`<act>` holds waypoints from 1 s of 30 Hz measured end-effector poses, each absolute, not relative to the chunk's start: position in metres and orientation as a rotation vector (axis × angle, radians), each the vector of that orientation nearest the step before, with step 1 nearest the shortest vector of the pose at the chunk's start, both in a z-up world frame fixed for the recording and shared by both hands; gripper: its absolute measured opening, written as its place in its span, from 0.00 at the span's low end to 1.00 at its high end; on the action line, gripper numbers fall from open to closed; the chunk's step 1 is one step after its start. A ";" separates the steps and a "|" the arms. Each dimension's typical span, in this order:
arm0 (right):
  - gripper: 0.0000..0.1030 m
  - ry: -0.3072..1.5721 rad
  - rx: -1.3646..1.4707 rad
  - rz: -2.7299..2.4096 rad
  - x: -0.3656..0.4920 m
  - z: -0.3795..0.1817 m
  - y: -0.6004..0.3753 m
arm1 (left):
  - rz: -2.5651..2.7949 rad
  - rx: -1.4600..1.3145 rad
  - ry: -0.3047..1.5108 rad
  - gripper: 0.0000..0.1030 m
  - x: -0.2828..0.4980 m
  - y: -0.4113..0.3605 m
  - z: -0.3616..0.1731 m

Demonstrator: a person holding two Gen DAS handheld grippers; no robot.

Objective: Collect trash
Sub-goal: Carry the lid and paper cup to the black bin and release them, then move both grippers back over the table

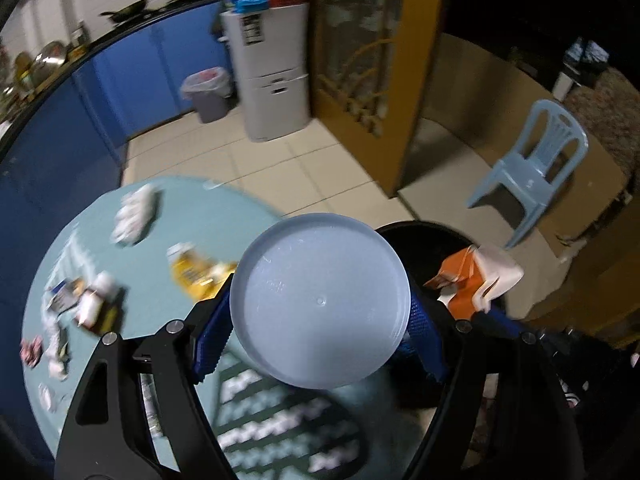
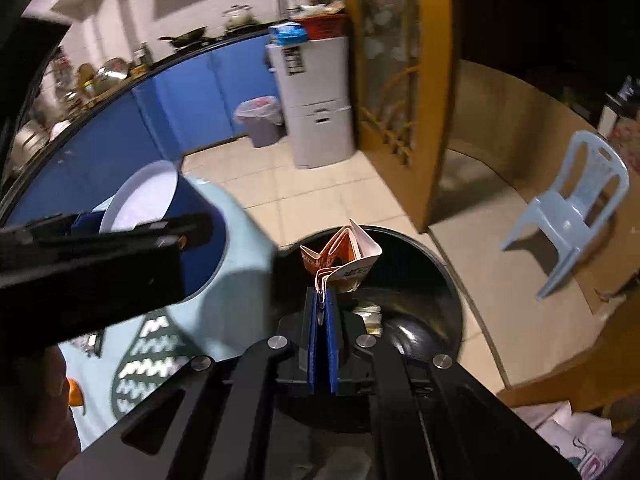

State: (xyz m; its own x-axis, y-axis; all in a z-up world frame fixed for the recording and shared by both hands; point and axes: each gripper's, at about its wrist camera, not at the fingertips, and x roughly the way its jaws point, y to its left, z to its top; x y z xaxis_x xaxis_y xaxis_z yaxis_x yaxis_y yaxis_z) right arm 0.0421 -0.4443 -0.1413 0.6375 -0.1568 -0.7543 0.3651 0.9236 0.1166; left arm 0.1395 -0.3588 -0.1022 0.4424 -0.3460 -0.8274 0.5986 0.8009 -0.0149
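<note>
My left gripper (image 1: pixel 320 340) is shut on a pale blue round plastic plate (image 1: pixel 320 300), its blue pads (image 1: pixel 212 340) pressing the rim from both sides. The plate hangs over the edge of the light blue table (image 1: pixel 224 224), beside a black bin (image 1: pixel 424 232). Blurred wrappers lie on the table, among them a yellow one (image 1: pixel 192 272) and a white packet (image 1: pixel 134 216). My right gripper (image 2: pixel 321 292) is shut on a folded orange and white carton (image 2: pixel 344 252) above the black bin's (image 2: pixel 424 280) opening. The carton (image 1: pixel 472 280) also shows in the left wrist view.
A grey bin with a liner (image 1: pixel 208 92) stands next to a white cabinet (image 1: pixel 276 80) by the blue kitchen units. A yellow wooden door (image 1: pixel 372 60) and a pale blue plastic chair (image 1: pixel 532 164) stand on the tiled floor to the right.
</note>
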 end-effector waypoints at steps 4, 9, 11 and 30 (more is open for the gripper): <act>0.08 0.845 0.277 -0.350 0.037 -0.147 -0.462 | -0.657 0.315 0.940 0.89 0.137 -0.395 -0.103; 0.08 0.853 0.277 -0.374 0.035 -0.152 -0.474 | -0.657 0.333 0.933 0.95 0.135 -0.416 -0.105; 0.23 0.854 0.271 -0.372 0.036 -0.154 -0.475 | -0.652 0.326 0.948 0.96 0.137 -0.415 -0.109; 0.81 0.822 0.267 -0.266 0.044 -0.145 -0.438 | -0.506 0.267 0.977 0.96 0.151 -0.339 -0.107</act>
State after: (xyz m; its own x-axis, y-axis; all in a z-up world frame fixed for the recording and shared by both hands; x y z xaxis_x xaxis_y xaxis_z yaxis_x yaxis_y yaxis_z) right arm 0.0436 -0.4376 -0.1450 0.6515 -0.1283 -0.7477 0.3335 0.9337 0.1304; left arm 0.1513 -0.3392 -0.1070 0.4563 -0.2877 -0.8420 0.5221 0.8529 -0.0085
